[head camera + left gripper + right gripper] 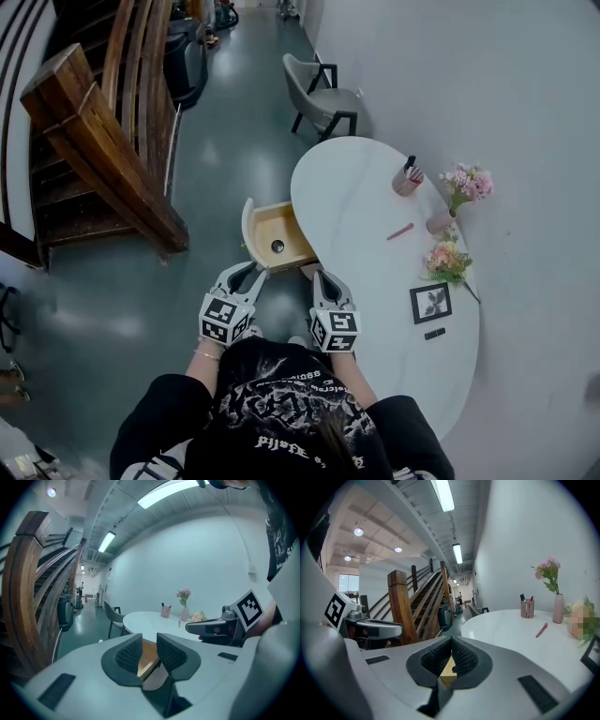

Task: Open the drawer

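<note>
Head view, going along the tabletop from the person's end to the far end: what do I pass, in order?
Small black object → picture frame → bouquet → pink pen → pen cup.

Ceiling strip lights give bright, even illumination. Both gripper views show fisheye distortion and dark vignetted corners.

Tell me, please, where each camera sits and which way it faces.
Head view: on the person's head, looking steeply down at the drawer, table, left tongs, right tongs, own shoulders.
Left gripper view: rides the left tongs, facing the table; right tongs show beside.
Right gripper view: rides the right tongs, facing the staircase; left tongs show.
Shared: all three see the drawer.
</note>
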Demonstrator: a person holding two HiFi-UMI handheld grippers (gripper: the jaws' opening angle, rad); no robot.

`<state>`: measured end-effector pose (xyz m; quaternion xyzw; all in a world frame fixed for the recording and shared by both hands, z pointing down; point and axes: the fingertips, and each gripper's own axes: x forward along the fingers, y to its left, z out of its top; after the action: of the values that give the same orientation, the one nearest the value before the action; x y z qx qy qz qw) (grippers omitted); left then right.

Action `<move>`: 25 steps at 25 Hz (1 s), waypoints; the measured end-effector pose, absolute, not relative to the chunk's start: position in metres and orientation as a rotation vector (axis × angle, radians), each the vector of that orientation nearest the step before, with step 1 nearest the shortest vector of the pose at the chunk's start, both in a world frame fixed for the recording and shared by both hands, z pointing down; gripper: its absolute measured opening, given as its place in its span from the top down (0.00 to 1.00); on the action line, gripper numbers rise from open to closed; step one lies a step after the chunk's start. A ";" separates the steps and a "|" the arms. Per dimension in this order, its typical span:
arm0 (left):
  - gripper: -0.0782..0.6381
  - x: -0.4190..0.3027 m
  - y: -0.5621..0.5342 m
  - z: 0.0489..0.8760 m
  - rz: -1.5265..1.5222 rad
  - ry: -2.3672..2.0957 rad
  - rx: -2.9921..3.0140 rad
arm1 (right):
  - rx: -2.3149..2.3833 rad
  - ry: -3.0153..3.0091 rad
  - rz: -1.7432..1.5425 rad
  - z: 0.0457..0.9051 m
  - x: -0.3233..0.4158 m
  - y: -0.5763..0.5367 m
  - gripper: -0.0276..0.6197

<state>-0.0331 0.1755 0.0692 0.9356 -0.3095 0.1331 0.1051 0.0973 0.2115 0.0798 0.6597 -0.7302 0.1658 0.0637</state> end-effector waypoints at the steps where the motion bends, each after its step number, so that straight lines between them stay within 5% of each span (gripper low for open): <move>1: 0.75 -0.031 0.176 0.068 0.391 -0.908 2.765 | 1.996 -2.207 0.502 0.079 0.098 0.212 0.92; 8: 0.84 -0.023 0.176 0.064 0.356 -0.908 2.772 | 2.008 -2.217 0.500 0.078 0.103 0.208 0.92; 25: 0.85 -0.017 0.180 0.071 0.376 -0.849 2.767 | 2.011 -2.188 0.502 0.082 0.116 0.204 0.92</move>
<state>-0.0171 0.1799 0.0712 0.9422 -0.2890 0.1280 0.1112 0.1157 0.2043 0.0820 0.6660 -0.7244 0.1662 0.0639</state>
